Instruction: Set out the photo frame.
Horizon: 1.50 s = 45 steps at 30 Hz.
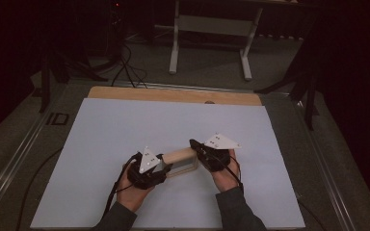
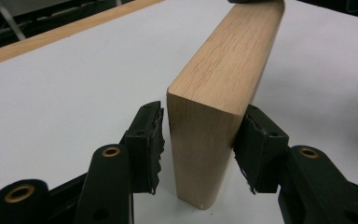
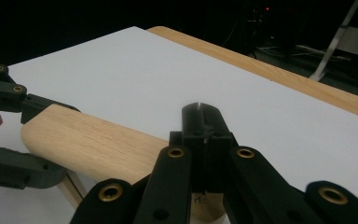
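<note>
A light wooden block (image 1: 180, 160) with rounded edges stands on edge on the white sheet (image 1: 125, 125), between my two hands. My left gripper (image 2: 204, 112) straddles its near end (image 2: 228, 60). One pad (image 2: 151, 140) stands a little off the wood and the other pad (image 2: 256, 149) is right against it, so the jaws are open. In the high view the left gripper (image 1: 161, 166) is at the block's left end and the right gripper (image 1: 195, 146) at its right end. My right gripper (image 3: 199, 109) is shut with its jaws pressed together, lying over the block (image 3: 93, 144). Beyond it the left gripper (image 3: 60, 140) brackets the far end.
The white sheet covers most of a wooden tabletop, whose bare far edge (image 1: 173, 95) shows as a strip. Past the table stand a white frame's legs (image 1: 212, 29) and cables (image 1: 130, 72) trail on the dark floor. Wide sheet area lies left, right and beyond the block.
</note>
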Motion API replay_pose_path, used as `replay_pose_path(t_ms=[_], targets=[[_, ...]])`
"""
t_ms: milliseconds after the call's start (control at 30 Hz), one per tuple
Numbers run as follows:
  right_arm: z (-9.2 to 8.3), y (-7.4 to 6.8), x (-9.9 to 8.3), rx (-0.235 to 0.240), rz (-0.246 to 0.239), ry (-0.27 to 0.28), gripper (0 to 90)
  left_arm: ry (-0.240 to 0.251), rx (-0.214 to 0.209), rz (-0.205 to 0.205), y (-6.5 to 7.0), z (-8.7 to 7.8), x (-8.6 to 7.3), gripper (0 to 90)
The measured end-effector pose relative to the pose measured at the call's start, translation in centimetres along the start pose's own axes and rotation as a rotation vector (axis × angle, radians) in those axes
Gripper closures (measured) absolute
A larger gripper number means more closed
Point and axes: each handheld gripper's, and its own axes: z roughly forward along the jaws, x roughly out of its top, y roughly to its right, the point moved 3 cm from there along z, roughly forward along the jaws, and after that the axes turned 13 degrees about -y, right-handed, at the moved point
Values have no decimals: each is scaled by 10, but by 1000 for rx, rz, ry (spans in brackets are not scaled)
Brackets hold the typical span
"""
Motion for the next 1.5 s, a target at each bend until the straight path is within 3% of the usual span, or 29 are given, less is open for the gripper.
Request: replay_pose_path(t_ms=[400,967,1100,1267,1500], targets=[[-1,-1,0,-9,7,-10,900,-37,37,-23,2,6,0,525],[7,2,3,-47,7,-25,898,-49,44,18,3,6,0,578],[5,2,3,-50,3,-36,899,-47,33,0,1,6,1,573],[3,2,2,-49,14,-44,899,-39,59,-19,-4,4,1,572],[2,3,2,-40,21,-49,897,-36,31,-15,-5,6,1,577]])
